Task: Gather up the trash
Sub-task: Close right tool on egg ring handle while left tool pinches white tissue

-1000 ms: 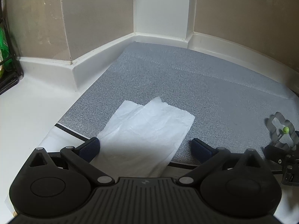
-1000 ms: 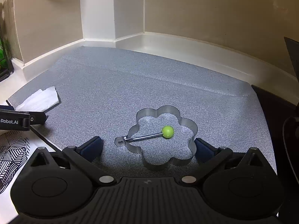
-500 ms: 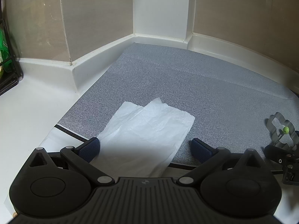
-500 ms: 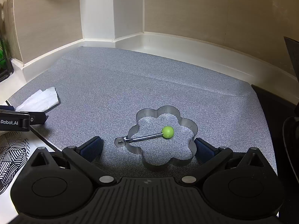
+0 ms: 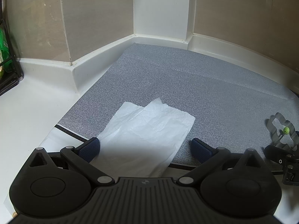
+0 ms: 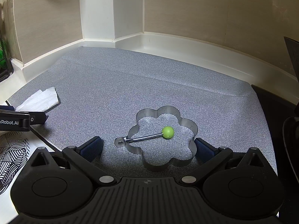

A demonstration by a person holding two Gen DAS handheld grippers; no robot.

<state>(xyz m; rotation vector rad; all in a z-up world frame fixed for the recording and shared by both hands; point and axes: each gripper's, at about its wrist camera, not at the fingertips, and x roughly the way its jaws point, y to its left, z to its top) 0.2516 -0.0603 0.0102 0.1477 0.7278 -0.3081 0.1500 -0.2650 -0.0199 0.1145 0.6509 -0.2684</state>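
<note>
A white crumpled paper napkin [image 5: 147,130] lies on the front left edge of the grey mat [image 5: 186,85]. My left gripper [image 5: 145,148] is open, its blue pads on either side of the napkin's near end, not closed on it. The napkin also shows in the right wrist view [image 6: 40,99], far left. My right gripper [image 6: 148,146] is open, with a flower-shaped metal egg ring [image 6: 164,136] with a green knob [image 6: 167,132] lying between its fingers on the mat.
White countertop [image 5: 28,115] lies left of the mat, with a black rack [image 5: 7,71] at the far left. A patterned black-and-white sheet [image 6: 11,153] lies at the mat's front left. A dark object [image 6: 280,121] stands at the right edge. Walls close the back.
</note>
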